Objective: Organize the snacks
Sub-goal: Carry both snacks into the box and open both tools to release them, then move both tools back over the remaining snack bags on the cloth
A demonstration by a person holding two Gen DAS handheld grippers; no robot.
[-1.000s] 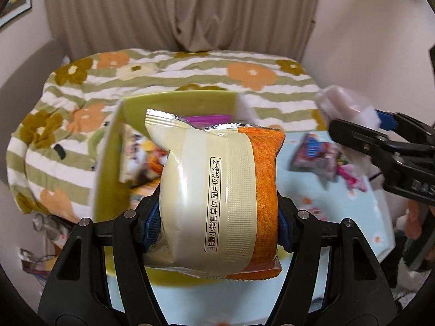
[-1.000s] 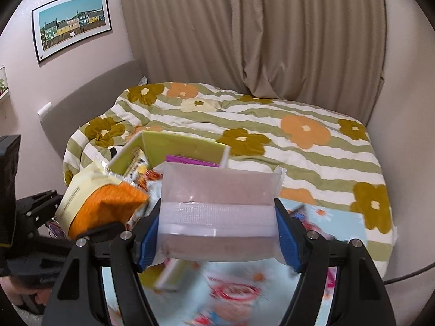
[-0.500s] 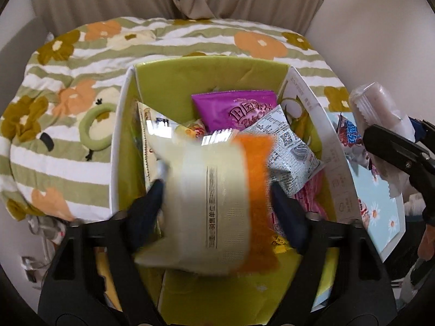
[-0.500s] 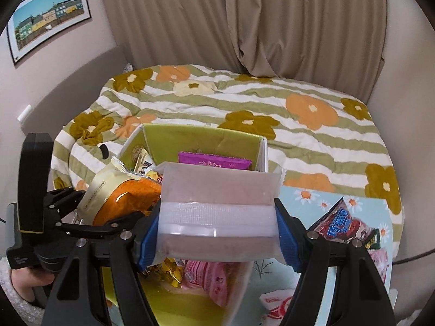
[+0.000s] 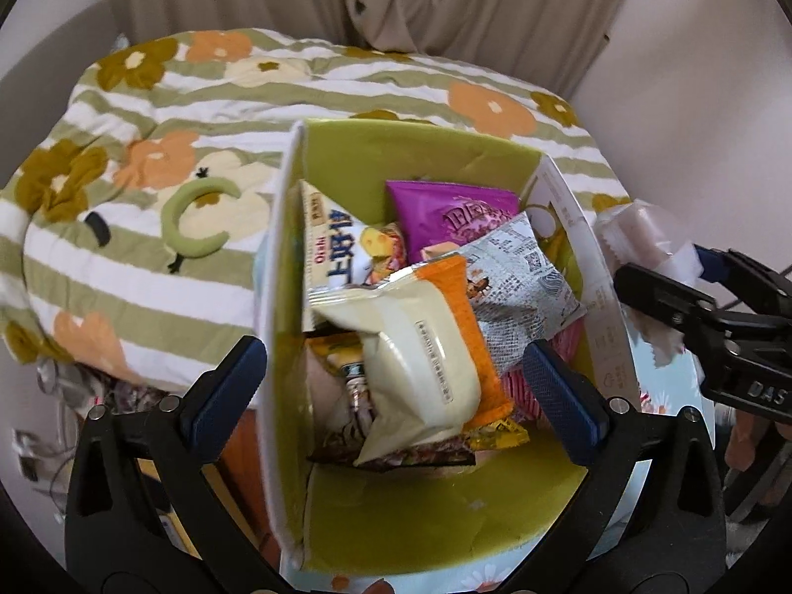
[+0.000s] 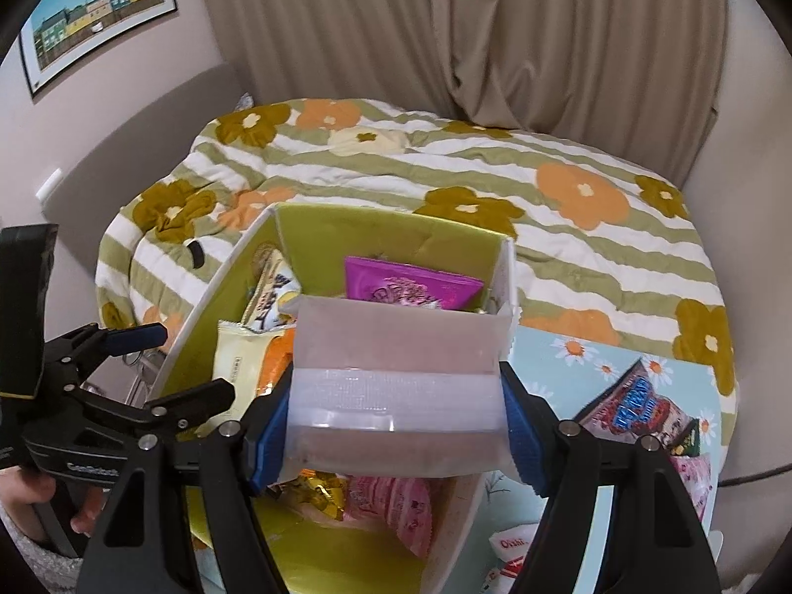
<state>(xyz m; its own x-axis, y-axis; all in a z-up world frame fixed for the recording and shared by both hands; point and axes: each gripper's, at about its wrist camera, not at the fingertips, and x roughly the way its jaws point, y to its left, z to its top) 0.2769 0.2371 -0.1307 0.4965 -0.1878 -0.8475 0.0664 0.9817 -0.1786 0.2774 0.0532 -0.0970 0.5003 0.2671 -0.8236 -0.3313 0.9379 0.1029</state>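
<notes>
A green-lined cardboard box [image 5: 435,519] holds several snack bags. The cream and orange snack bag [image 5: 425,346] lies loose on top of them, beside a purple bag [image 5: 445,213] and a newsprint-pattern bag [image 5: 519,282]. My left gripper [image 5: 396,386] is open and empty, its jaws spread wide above the box. My right gripper [image 6: 396,425] is shut on a pale translucent snack packet [image 6: 396,361] and holds it over the box [image 6: 386,232]. That packet also shows in the left wrist view [image 5: 638,232], at the box's right wall.
A flowered striped quilt [image 6: 445,163] covers the bed behind the box. A light blue daisy-print surface [image 6: 594,351] to the right carries a red and blue snack bag [image 6: 638,411] and other packets. Curtains hang at the back.
My left gripper moved over the box, opened and let the cream and orange bag drop into it. My right gripper carried its packet forward over the box.
</notes>
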